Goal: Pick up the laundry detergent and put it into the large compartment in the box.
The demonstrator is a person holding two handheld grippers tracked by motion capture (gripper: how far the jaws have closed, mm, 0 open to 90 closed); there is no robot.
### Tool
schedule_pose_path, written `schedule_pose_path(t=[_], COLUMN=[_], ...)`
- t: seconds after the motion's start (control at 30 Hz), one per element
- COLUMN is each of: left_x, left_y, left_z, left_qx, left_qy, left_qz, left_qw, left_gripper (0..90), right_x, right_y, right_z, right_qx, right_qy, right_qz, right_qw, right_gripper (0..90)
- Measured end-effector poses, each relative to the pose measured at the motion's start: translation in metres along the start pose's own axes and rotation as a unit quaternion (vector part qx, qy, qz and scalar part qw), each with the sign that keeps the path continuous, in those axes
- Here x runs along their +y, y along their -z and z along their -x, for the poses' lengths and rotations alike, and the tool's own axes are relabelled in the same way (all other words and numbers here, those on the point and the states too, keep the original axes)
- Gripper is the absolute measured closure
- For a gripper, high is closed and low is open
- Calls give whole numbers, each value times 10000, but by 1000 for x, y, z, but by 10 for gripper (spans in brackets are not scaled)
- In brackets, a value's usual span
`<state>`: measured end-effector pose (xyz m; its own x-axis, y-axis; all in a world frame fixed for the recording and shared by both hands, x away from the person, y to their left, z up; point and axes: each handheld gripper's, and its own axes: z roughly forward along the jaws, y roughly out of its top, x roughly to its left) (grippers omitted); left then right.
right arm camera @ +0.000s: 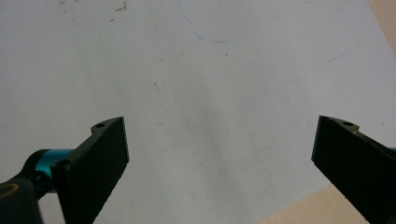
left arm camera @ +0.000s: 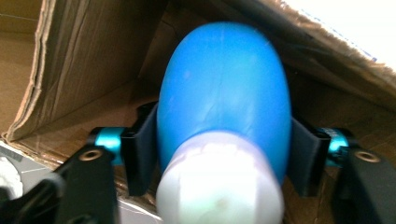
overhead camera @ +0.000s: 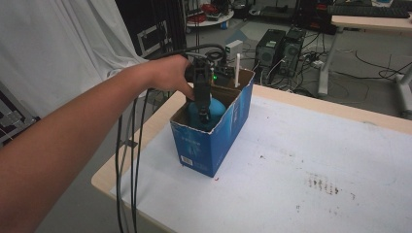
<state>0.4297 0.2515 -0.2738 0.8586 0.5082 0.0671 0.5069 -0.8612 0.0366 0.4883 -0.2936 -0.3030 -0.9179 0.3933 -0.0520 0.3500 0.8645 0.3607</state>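
Observation:
A blue bottle (overhead camera: 214, 110) with a white cap (left arm camera: 219, 184) stands inside an open blue cardboard box (overhead camera: 214, 143) near the table's far left corner. My left gripper (overhead camera: 202, 103) reaches down into the box from above, held by a hand. In the left gripper view its jaws sit on either side of the bottle (left arm camera: 224, 88), and the pads (left arm camera: 142, 154) lie against the bottle's sides with no gap that I can see. My right gripper (right arm camera: 219, 140) hangs open over the bare white tabletop (right arm camera: 196, 70), with nothing between its jaws.
A white upright stick (overhead camera: 237, 70) stands in the far end of the box. The brown box walls (left arm camera: 79, 60) close in around the bottle. Black cables (overhead camera: 127, 160) trail off the table's left edge. Computer towers (overhead camera: 279, 48) stand on the floor beyond.

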Motion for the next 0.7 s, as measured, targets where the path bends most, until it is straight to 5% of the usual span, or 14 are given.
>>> schedule_pose_path(t=[0.47, 0.63, 0.7], left_x=[-4, 2, 4], left_y=[40, 70, 82], left_z=[0, 8, 12], left_qx=[55, 207, 317], left_qy=[267, 189, 168], left_qz=[642, 930, 1177], left_qw=[9976, 9953, 9924], left_gripper=[245, 215, 206], right_x=[-1, -2, -2], right_y=[1, 3, 4], right_z=[0, 0, -1], right_qx=[6, -9, -22], right_qy=[-18, -30, -40], right_qz=[25, 37, 50], right_qw=[10000, 10000, 10000], right_gripper=[30, 30, 30])
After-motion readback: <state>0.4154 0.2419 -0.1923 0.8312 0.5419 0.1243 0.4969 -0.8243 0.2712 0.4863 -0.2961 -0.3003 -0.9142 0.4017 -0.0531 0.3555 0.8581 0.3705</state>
